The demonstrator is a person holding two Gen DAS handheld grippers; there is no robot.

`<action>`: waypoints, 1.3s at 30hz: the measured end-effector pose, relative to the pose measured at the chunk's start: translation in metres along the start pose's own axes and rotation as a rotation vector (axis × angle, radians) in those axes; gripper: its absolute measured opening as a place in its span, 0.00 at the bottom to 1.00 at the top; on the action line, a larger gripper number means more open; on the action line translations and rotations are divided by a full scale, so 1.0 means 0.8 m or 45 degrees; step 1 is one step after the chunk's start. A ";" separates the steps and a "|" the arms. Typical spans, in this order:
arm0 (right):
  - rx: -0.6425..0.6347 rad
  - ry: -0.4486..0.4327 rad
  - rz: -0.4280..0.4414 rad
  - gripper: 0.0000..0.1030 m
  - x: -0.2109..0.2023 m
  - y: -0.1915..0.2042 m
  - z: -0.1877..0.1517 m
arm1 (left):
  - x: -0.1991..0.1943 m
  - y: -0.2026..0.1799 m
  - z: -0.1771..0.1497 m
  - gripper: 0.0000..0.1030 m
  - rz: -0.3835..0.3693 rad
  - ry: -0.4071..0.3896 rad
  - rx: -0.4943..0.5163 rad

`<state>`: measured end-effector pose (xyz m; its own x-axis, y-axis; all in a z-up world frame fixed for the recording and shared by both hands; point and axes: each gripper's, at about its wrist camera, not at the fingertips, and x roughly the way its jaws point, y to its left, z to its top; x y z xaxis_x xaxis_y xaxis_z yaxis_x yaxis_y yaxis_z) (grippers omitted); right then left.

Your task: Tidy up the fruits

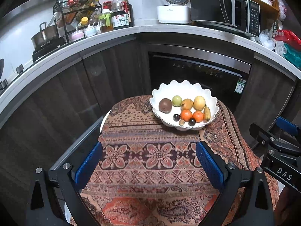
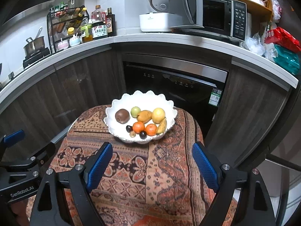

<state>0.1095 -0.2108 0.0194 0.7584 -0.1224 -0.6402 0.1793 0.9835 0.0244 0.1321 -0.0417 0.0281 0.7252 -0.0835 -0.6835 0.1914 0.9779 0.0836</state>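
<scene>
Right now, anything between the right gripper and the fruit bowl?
Nothing but bare patterned cloth. In the right wrist view the right gripper, jaws open, faces the bowl with no object on the stretch between.

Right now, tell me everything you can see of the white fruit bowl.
The white fruit bowl looks like glossy ceramic, with a scalloped, petal-like rim and a beaded lower edge. It sits upright on the patterned tablecloth, at the far end of the small table, in front of the dark built-in appliance. Inside lie a brown kiwi, a green round fruit, a mango, a yellow round fruit, a small banana, two oranges, two dark cherries and one small pale piece. Neither tool touches it; both are open and short of it.
</scene>
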 end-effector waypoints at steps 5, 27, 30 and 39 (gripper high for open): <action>0.006 0.000 -0.004 0.85 -0.013 -0.004 -0.017 | -0.014 -0.004 -0.018 0.98 0.004 0.003 0.008; 0.015 -0.022 -0.001 0.85 -0.051 -0.012 -0.063 | -0.052 -0.003 -0.070 0.98 0.048 -0.001 -0.011; 0.016 -0.025 -0.001 0.85 -0.052 -0.012 -0.063 | -0.053 -0.003 -0.070 0.98 0.046 -0.002 -0.012; 0.011 -0.018 0.001 0.85 -0.052 -0.012 -0.065 | -0.051 -0.002 -0.071 0.98 0.039 0.011 -0.015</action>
<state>0.0436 -0.2086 0.0062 0.7673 -0.1235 -0.6292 0.1842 0.9824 0.0317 0.0647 -0.0292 0.0141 0.7247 -0.0519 -0.6871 0.1613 0.9822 0.0960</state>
